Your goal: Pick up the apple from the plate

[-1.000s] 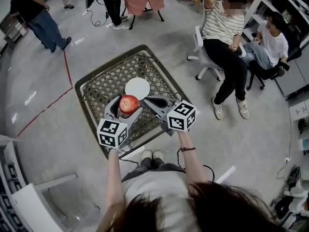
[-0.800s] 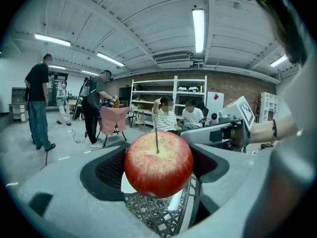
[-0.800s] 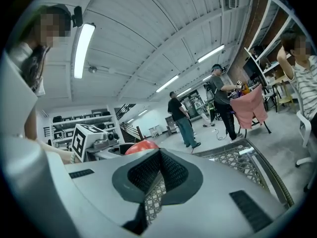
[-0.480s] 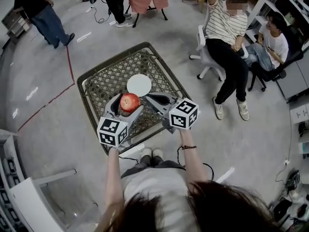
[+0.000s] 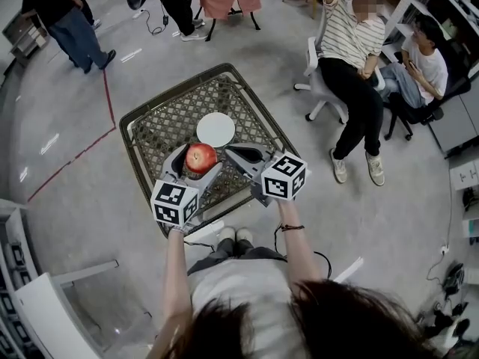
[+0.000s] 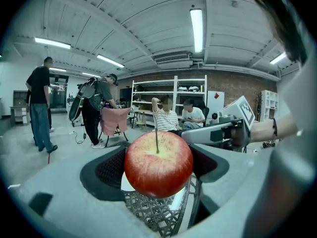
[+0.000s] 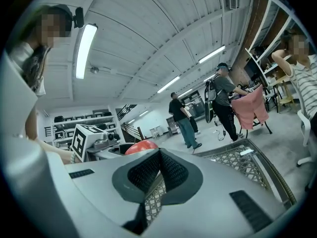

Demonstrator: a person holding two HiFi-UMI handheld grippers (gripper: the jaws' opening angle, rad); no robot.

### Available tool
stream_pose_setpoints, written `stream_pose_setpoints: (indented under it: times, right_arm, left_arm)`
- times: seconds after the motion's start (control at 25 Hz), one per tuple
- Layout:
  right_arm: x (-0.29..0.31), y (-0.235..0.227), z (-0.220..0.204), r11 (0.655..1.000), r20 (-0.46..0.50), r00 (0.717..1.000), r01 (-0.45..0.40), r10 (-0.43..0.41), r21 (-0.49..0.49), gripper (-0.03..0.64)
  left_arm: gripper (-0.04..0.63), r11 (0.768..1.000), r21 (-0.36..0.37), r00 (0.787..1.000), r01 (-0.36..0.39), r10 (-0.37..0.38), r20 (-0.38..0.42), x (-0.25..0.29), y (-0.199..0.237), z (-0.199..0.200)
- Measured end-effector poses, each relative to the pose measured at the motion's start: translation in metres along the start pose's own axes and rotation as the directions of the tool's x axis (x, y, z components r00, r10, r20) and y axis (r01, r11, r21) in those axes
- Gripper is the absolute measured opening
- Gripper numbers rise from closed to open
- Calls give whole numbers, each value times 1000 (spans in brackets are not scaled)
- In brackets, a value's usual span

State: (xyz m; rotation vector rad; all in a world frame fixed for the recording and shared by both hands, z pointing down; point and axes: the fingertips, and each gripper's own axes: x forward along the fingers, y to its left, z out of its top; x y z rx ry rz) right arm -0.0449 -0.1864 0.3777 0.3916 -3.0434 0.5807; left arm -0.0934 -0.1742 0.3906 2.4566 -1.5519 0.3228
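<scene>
A red apple [image 5: 200, 157] is held above the woven table, a little nearer to me than the round white plate [image 5: 215, 129]. My left gripper [image 5: 199, 161] is shut on the apple. In the left gripper view the apple [image 6: 158, 163] fills the space between the dark pads, stem up, with a strip of the plate [image 6: 179, 200] showing beneath it. My right gripper [image 5: 236, 155] hovers just right of the apple with its pads together and nothing in them. In the right gripper view the gripper [image 7: 158, 168] is shut, and the top of the apple [image 7: 141, 147] shows behind its left jaw.
The square woven table [image 5: 153, 137] has a raised metal rim. A seated person [image 5: 348, 58] and another [image 5: 419, 62] are to the right on office chairs. People stand at the far left [image 5: 63, 21] and at the top. A red floor line [image 5: 75, 159] runs on the left.
The head view has shifted slightly. The apple stays in my left gripper at nearly the same spot beside the plate, and the right gripper has barely moved.
</scene>
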Motion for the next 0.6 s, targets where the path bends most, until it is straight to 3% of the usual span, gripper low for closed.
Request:
stream_pose_setpoints:
  times: [0.6]
  right_arm:
    - [5,13,-1,1000,-8,1000,-11,11,7,9]
  left_arm:
    - [408,1000,-6,1000,1,-1,-8,-13,0,-4]
